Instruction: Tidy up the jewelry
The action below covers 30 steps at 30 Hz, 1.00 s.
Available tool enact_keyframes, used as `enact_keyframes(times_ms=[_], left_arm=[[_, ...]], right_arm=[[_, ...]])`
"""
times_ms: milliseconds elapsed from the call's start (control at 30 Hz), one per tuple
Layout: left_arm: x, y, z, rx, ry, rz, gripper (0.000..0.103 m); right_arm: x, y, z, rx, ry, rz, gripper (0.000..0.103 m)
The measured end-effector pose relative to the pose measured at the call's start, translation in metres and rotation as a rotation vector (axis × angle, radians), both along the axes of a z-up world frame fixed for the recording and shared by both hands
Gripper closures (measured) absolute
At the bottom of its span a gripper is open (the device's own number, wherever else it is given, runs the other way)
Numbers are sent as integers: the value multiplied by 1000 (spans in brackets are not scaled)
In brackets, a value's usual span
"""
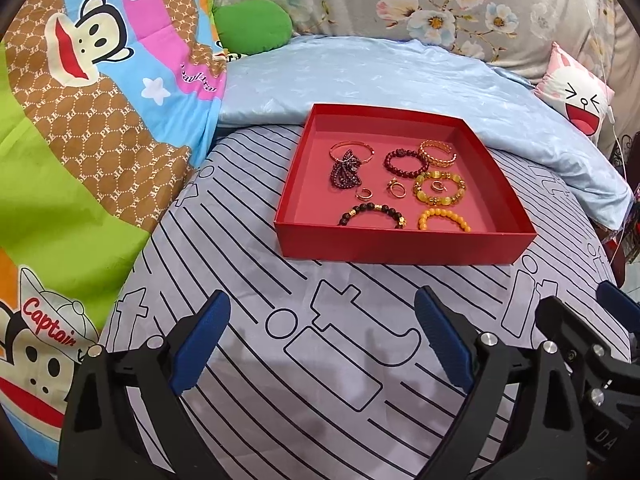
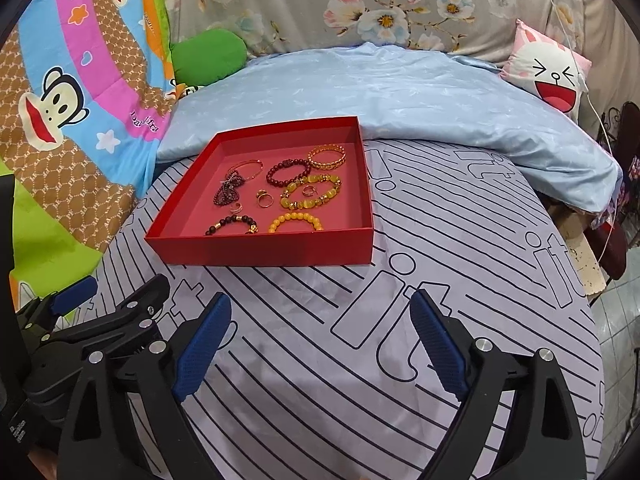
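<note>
A shallow red tray point(image 1: 404, 245) point(image 2: 260, 248) sits on the striped grey bedsheet and holds all the jewelry in view: a thin gold bangle point(image 1: 352, 149), a dark garnet strand point(image 1: 346, 174), a dark red bead bracelet point(image 1: 404, 162), a gold chain cuff point(image 1: 437, 153), a yellow stone bracelet point(image 1: 440, 189), an orange bead bracelet point(image 1: 443, 219), a black bead bracelet point(image 1: 372, 214) and small gold rings point(image 1: 396, 189). My left gripper point(image 1: 322, 342) is open and empty, hovering in front of the tray. My right gripper point(image 2: 320, 344) is open and empty, in front of and right of the tray.
A light blue quilt point(image 1: 380, 76) lies behind the tray. A colourful cartoon blanket point(image 1: 80, 120) rises at the left. A green cushion point(image 1: 252, 26) and a pink-white face pillow point(image 1: 576, 92) sit at the back. The bed's right edge point(image 2: 592, 280) drops to a tiled floor.
</note>
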State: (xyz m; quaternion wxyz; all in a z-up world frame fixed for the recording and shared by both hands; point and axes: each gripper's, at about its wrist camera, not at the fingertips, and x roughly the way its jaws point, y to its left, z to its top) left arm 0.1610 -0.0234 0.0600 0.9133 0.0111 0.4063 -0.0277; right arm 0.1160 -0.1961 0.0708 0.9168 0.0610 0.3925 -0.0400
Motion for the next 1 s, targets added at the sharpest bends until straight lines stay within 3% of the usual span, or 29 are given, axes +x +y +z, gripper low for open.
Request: enact_keyframes(times_ms=[33,1000], left_arm=[[0,1,0,-1,2,2,13],[2,1,-3,21,21,16,9]], right_arm=[[0,0,0,-1,-5,-3,6],[0,1,-1,-16,-17,-25,6]])
